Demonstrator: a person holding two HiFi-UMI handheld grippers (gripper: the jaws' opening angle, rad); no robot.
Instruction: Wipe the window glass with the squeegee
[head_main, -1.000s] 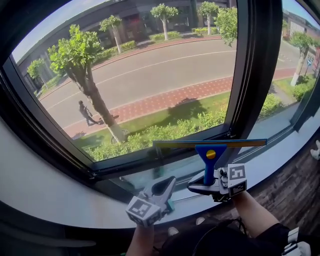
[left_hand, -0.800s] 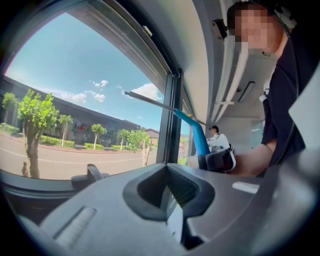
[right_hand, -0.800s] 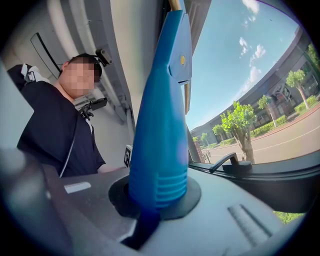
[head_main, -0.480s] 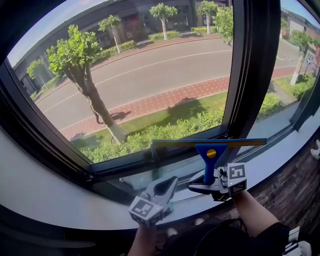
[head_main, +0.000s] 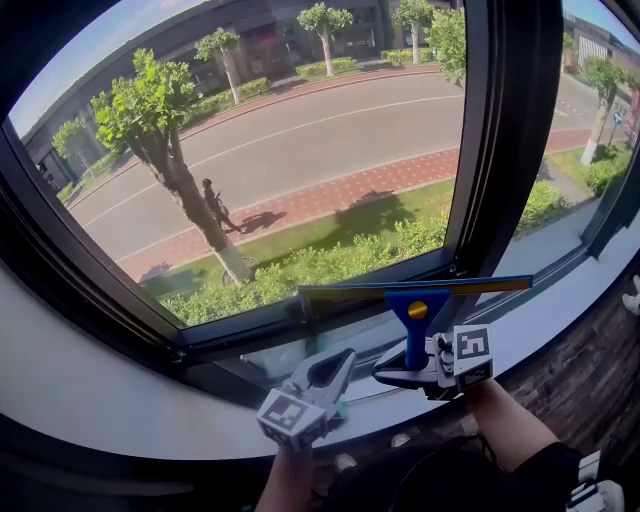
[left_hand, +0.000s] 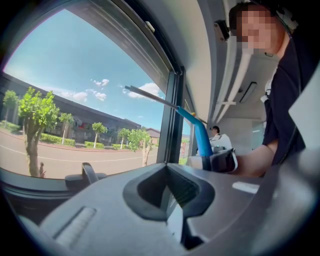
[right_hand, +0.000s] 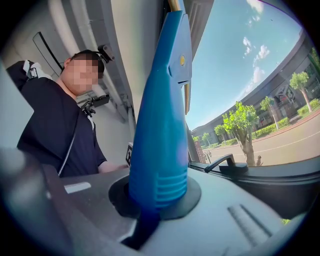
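Item 1, right gripper: jaws pressed tight on the ribbed lower end of the handle of the squeegee, which stands upright out of the jaws. Marker cube on the gripper's right side, forearm behind it. Item 2, squeegee: blue handle w/ a yellow dot, widening upward to a long thin blade set crosswise, approx. level, directly above the right gripper. Blade overhangs the gripper on both sides, further to its left. It sits in front of the bottom rail of the window frame and crosses the dark upright post. Whether its edge touches the window glass cannot be told. Item 3, left gripper: just left of the right gripper and slightly lower, apart from it. Jaws pressed together, nothing between them, tips pointing up twd. the bottom rail. Item 4, window handle: black lever on the frame, ahead-left of the left gripper's jaws. Item 5, white sill: curved ledge below both grippers, running off to their left. Item 6, seen thru the glass beyond the blade: tree, road, brick path w/ a walking person, hedge.
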